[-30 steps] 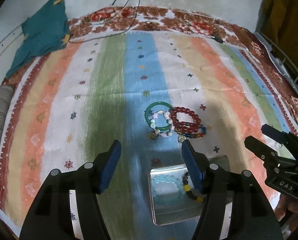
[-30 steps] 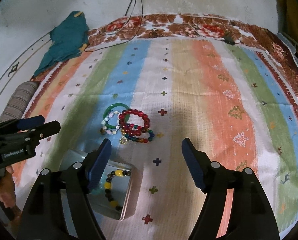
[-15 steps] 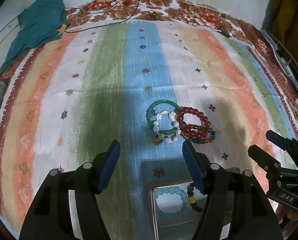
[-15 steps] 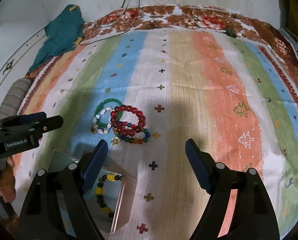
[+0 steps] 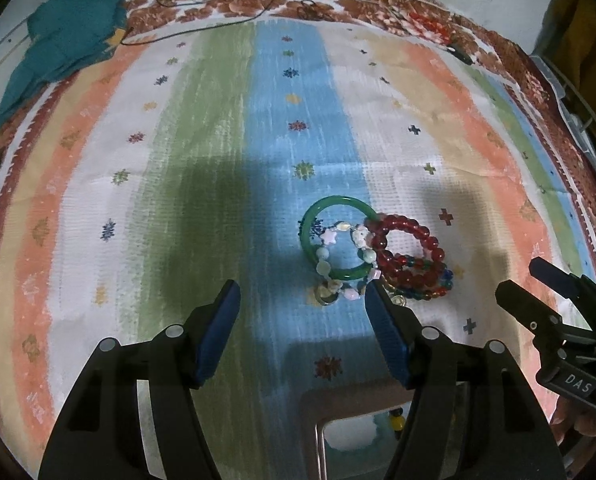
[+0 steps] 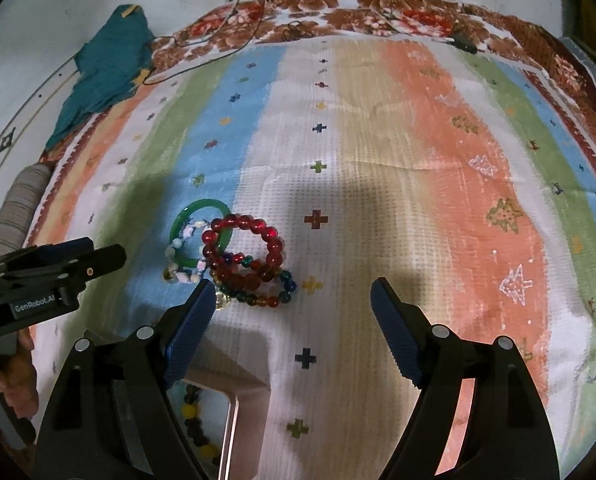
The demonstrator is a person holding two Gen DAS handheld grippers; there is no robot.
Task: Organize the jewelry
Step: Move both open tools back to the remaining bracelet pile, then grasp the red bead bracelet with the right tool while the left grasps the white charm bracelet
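1. On the striped bedspread (image 5: 202,168), a tangle of bracelets is sitting at about 1 o'clock from the left gripper (image 5: 301,308): a green bangle (image 5: 313,216), a red bead bracelet (image 5: 425,236) overlapping it, a pale charm bracelet (image 5: 337,240) draped across the bangle and a multicolour bead strand (image 6: 274,300) tucked under the red one.
2. Both grippers are hanging over the pile with nothing in them. Left one's jaws are standing apart, the right gripper (image 6: 290,304) is spread wide too, and the pile is lying at its 10 o'clock.
3. Down at 6 o'clock there's a metal tin (image 5: 317,436) already holding some beaded pieces, so I'm guessing we're mid-sort, lining up the next pick.
4. Next move probably calls for singling out one bracelet. They're all overlapping, so grabbing the red one is likely dragging the bangle along unless the other gripper is pinning it.
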